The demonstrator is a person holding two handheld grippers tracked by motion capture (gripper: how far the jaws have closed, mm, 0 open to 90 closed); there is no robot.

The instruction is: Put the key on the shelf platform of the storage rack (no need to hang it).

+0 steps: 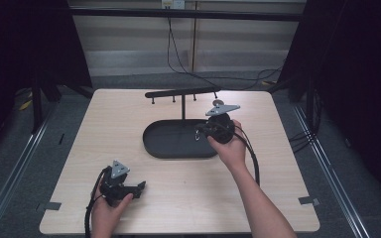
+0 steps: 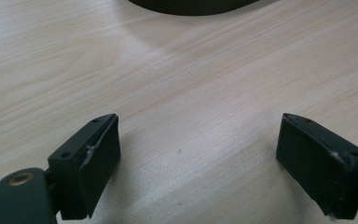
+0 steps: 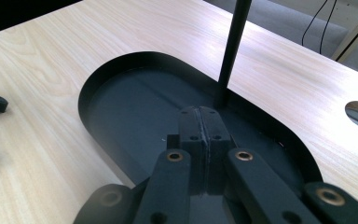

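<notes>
Right claw (image 3: 200, 122) hung pinched shut, empty, over the black tray (image 1: 158, 148) – left claw (image 2: 196, 158) rested wide at seven o'clock, waiting.

Oval tray (image 1: 178, 148) at the table's (image 1: 129, 119) centre, upright stand (image 1: 183, 101) at its far edge, right gripper (image 1: 199, 133) over the tray, left gripper (image 1: 141, 187) near the front-left edge.

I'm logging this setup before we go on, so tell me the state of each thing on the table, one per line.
Left tool: open, nothing between its jaws, low over bare tabletop.
Right tool: shut, jaws pressed together with nothing seen between them, held over the tray.
Black oval tray: flat on the table, looks empty.
Stand post: upright at the tray's far edge.
Crossbar: nothing hanging from its pegs.
</notes>
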